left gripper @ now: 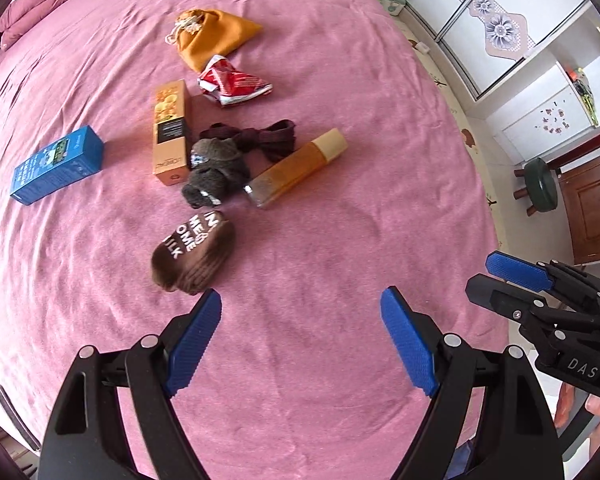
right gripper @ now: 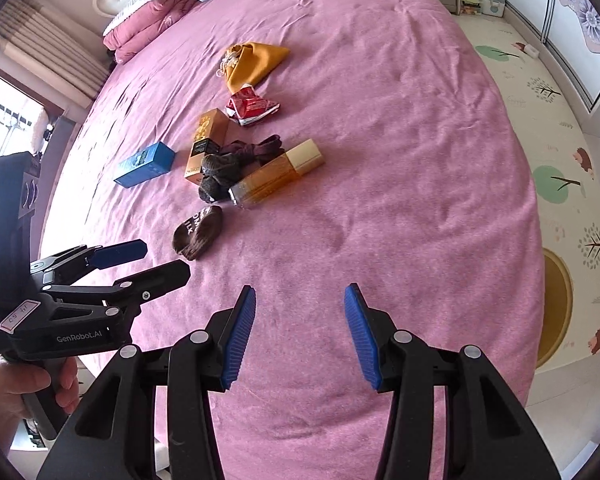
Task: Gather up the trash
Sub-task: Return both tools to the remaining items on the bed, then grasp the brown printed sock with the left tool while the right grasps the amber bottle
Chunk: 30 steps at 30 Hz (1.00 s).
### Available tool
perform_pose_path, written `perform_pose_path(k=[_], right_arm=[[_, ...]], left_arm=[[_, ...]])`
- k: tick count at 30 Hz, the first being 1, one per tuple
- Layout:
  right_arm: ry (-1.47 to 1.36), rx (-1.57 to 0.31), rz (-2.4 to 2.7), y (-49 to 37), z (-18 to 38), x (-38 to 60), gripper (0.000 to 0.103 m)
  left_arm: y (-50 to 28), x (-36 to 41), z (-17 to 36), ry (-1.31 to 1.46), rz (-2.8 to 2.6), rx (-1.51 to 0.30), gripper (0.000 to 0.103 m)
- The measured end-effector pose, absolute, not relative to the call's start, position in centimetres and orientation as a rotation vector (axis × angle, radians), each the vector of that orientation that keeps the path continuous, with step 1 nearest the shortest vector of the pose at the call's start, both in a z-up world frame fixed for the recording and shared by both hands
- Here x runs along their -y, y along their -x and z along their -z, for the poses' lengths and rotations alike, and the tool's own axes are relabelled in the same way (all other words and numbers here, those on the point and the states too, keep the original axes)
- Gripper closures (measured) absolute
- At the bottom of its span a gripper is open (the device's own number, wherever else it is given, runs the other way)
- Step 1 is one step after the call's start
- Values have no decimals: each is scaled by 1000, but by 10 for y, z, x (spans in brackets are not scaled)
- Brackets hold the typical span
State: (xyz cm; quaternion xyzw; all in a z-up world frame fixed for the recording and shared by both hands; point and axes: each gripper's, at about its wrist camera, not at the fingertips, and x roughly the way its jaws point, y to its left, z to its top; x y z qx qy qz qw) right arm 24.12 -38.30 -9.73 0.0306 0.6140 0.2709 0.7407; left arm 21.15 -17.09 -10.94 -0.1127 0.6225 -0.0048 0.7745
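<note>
A crumpled red wrapper (left gripper: pixel 233 82) (right gripper: pixel 252 108) lies on the pink bed (left gripper: pixel 340 160) (right gripper: pixel 380 140), just below an orange drawstring pouch (left gripper: pixel 212 36) (right gripper: pixel 252 60). Nearer lie an orange carton (left gripper: pixel 171 132) (right gripper: pixel 206 142), a blue box (left gripper: pixel 58 165) (right gripper: pixel 145 164), an amber bottle (left gripper: pixel 296 166) (right gripper: pixel 278 176), a dark scarf (left gripper: pixel 260 138), a grey sock (left gripper: pixel 214 172) (right gripper: pixel 216 176) and a brown printed sock (left gripper: pixel 194 254) (right gripper: pixel 198 232). My left gripper (left gripper: pixel 301 304) is open and empty above the bed's near part, by the brown sock. My right gripper (right gripper: pixel 300 300) is open and empty.
Folded pink bedding and pillows (right gripper: pixel 152 12) lie at the head of the bed. To the right are a play mat on the floor (right gripper: pixel 560 160), wardrobe doors (left gripper: pixel 492 20) and a green stool (left gripper: pixel 540 190). Each gripper shows in the other's view (left gripper: pixel 520 276) (right gripper: pixel 140 264).
</note>
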Motion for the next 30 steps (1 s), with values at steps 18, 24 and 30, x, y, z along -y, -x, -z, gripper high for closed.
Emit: perform_pose_path(k=[18,24,30], right_arm=[[-130,-1433,-536,-271,145,308,57],[-157,-1458,-508,-285,158,299,57],[-169,-1475,-484,-300,167,291,57]], left_arm=[[-227,116,193,120,56,-1457,21],[-236,112,214,116,65,-1478,28],[-244,100,233,135,82,-1517,71]])
